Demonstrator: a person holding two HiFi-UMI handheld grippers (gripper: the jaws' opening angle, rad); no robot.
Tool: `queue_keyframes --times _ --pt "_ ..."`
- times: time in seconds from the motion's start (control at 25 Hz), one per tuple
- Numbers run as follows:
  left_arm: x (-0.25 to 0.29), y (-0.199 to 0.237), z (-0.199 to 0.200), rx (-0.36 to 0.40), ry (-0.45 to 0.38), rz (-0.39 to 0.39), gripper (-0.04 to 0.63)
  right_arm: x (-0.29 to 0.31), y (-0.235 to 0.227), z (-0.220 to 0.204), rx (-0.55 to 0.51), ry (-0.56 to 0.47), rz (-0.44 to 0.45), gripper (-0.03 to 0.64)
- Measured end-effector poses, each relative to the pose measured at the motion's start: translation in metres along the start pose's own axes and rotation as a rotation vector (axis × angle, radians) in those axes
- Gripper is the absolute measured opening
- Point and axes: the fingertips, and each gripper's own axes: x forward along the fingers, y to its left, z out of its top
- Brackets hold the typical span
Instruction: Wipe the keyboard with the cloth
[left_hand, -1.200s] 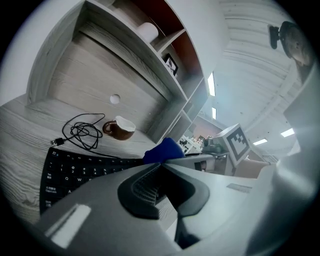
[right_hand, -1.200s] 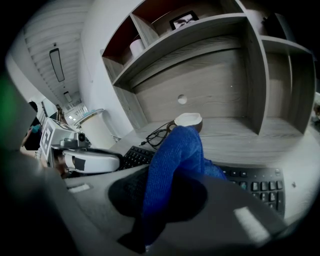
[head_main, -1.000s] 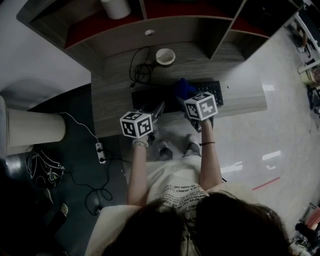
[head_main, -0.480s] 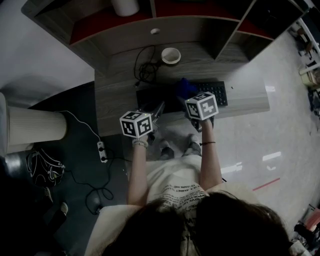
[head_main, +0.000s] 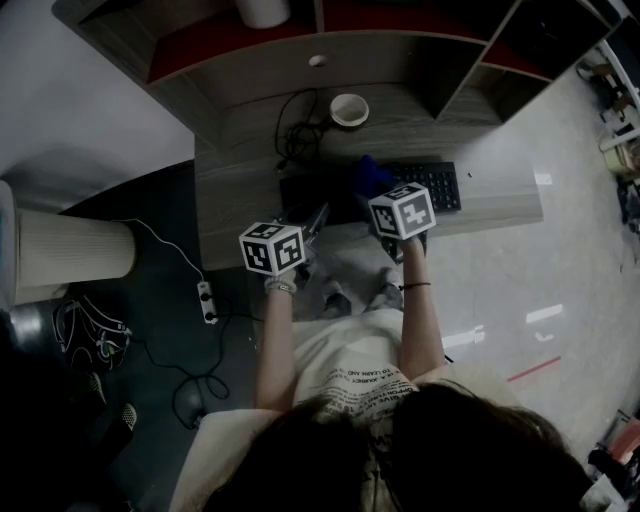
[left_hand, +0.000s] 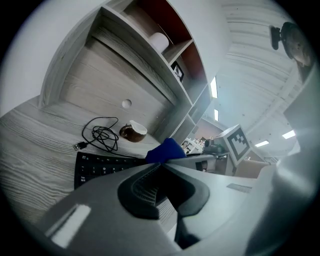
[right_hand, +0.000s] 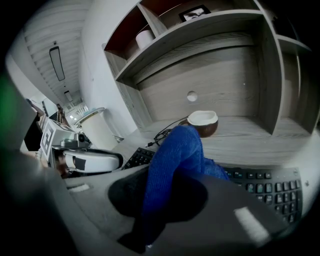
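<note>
Right gripper (right_hand: 172, 182) is clamped on a blue cloth (right_hand: 177, 145), which drapes onto the middle of the black keyboard (head_main: 438, 185) on the desk (head_main: 235, 205). Left gripper (left_hand: 161, 167), at its 9 o'clock, has its jaws pressed together on nothing, near the keyboard's left end. A cup (head_main: 349, 109) stands at 12 o'clock of the cloth.

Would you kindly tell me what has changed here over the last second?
The right claw, shut on the cloth, seems to have slid slightly left along the keyboard, as more keys show right of the cloth. The left claw, shut and empty, drifted left with it. Nothing was let go. The cup and cable lie as before.
</note>
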Motion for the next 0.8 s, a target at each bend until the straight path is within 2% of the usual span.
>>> queue_keyframes --times 0.8 --pt "-0.024 0.015 -0.005 0.005 -0.002 0.031 0.003 0.019 0.029 0.002 -0.023 -0.01 0.04 0.06"
